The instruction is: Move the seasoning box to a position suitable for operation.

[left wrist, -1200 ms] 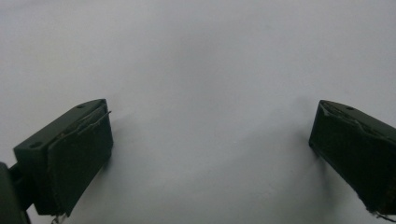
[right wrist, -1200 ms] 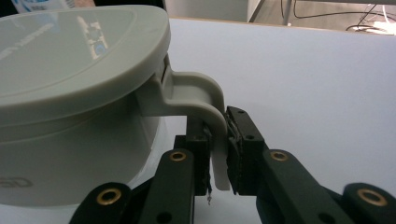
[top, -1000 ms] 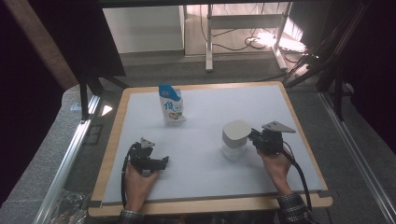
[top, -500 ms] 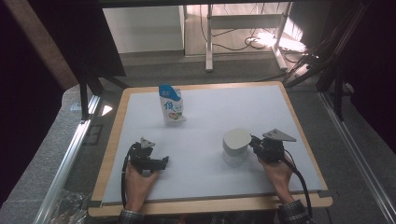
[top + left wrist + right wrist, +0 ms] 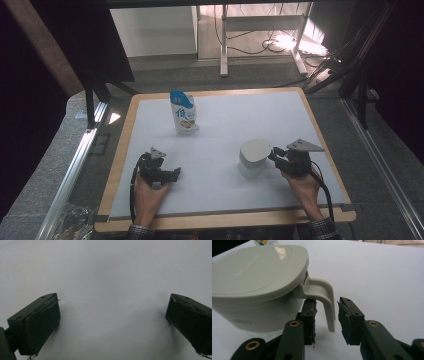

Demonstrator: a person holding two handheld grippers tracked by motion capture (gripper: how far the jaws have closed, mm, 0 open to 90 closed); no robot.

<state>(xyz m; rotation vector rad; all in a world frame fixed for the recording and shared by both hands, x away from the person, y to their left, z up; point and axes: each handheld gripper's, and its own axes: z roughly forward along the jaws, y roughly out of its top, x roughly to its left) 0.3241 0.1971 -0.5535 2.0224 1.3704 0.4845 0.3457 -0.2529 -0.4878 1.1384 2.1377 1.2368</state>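
The right gripper (image 5: 325, 315) is letting go of the jug (image 5: 253, 157) on the counter (image 5: 220, 135): its fingers (image 5: 348, 322) have just been opening, the handle (image 5: 327, 303) standing loose between them. Next, I judge, it needs backing straight off. The left gripper (image 5: 159, 170) is resting open, holding nothing. A pouch (image 5: 183, 112) is standing at the white counter's far side; beyond, grey floor and cables.

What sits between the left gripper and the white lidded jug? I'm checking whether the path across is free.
Nothing: in the high view, bare white table runs from the left gripper to the jug. The milk pouch stands farther back, off that line.
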